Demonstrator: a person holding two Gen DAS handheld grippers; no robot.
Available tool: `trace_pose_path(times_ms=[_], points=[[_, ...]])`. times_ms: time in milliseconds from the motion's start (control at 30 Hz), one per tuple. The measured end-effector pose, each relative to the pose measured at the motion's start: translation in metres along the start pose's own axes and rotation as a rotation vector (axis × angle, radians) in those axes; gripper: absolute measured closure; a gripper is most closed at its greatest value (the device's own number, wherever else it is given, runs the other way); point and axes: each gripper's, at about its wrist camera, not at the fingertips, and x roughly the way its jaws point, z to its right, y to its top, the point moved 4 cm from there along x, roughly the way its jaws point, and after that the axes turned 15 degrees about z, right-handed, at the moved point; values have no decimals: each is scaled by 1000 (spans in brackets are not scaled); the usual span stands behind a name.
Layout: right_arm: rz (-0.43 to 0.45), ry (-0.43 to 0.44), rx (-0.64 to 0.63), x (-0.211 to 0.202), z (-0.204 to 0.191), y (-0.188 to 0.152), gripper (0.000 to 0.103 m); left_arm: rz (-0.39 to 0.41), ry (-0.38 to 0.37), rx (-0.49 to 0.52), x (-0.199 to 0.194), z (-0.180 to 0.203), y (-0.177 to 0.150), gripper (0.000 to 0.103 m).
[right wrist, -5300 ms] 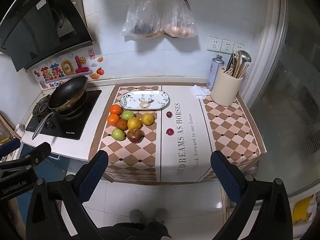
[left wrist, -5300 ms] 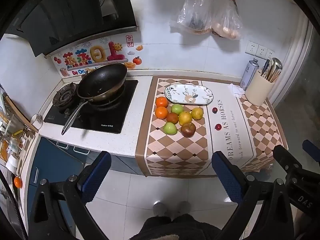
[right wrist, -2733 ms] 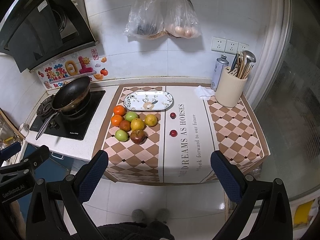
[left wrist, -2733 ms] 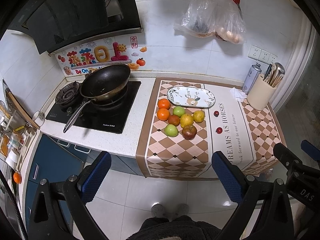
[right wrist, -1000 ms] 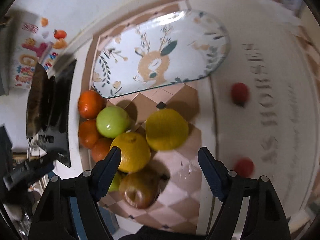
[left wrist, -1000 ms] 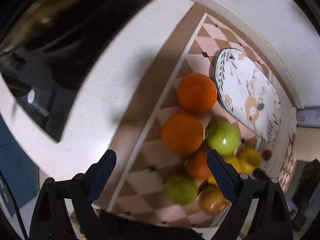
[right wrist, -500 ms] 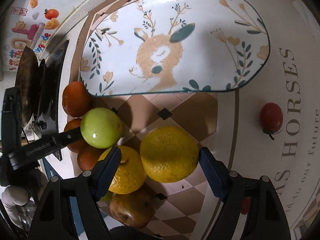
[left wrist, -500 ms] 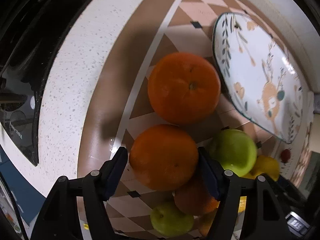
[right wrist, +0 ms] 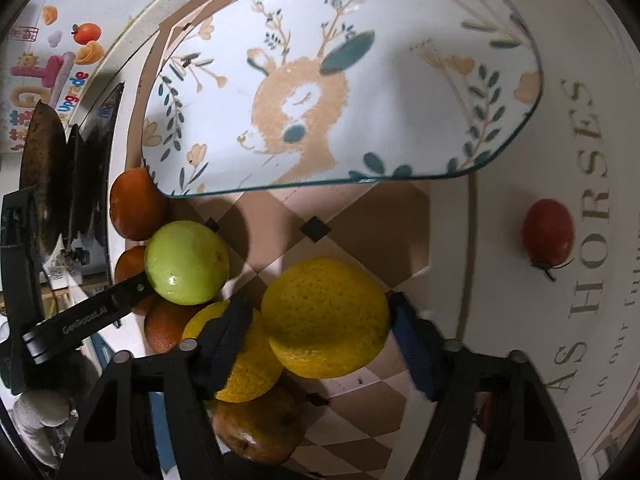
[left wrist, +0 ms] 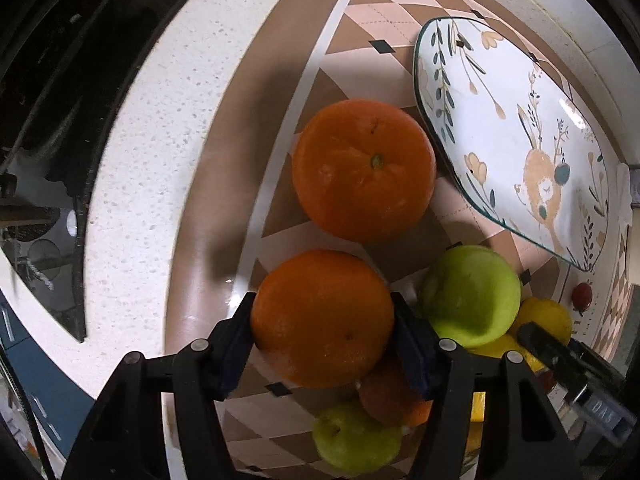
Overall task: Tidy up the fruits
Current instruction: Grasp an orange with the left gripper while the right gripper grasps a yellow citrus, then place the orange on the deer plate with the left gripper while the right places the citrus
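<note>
My left gripper (left wrist: 322,334) is shut on an orange (left wrist: 322,318), its blue pads pressed on both sides. A second orange (left wrist: 363,170) lies just beyond it, next to the deer-print plate (left wrist: 516,132). A green apple (left wrist: 472,292) sits to the right. My right gripper (right wrist: 320,332) is shut on a yellow citrus fruit (right wrist: 326,318). Beside it lie another yellow fruit (right wrist: 244,364), a green apple (right wrist: 186,262), a brown pear-like fruit (right wrist: 260,428) and oranges (right wrist: 136,204). The plate (right wrist: 400,80) is empty, just beyond.
A cherry tomato (right wrist: 548,234) lies on the white lettered strip of the mat, right of the plate. The black stove (left wrist: 44,120) with a pan (right wrist: 42,176) is on the left. The white counter edge (left wrist: 132,184) runs beside the checkered mat.
Both grippers came down from far back over the counter to the fruit pile. In the last half second each closed its jaws onto its fruit.
</note>
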Motion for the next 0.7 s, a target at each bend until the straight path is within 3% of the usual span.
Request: trace_pose_path(times_ms=[167, 367, 500, 700], points=[[39, 37, 43, -21, 8, 2, 41, 66, -12, 30, -50, 7, 7, 42], [183, 89, 25, -72, 2, 52, 41, 151, -148, 53, -98, 58, 66, 42], [264, 17, -69, -74, 0, 108, 41, 123, -203, 55, -78, 102, 114, 42], [197, -76, -150, -39, 7, 152, 41, 4, -186, 75, -23, 125, 137, 42]])
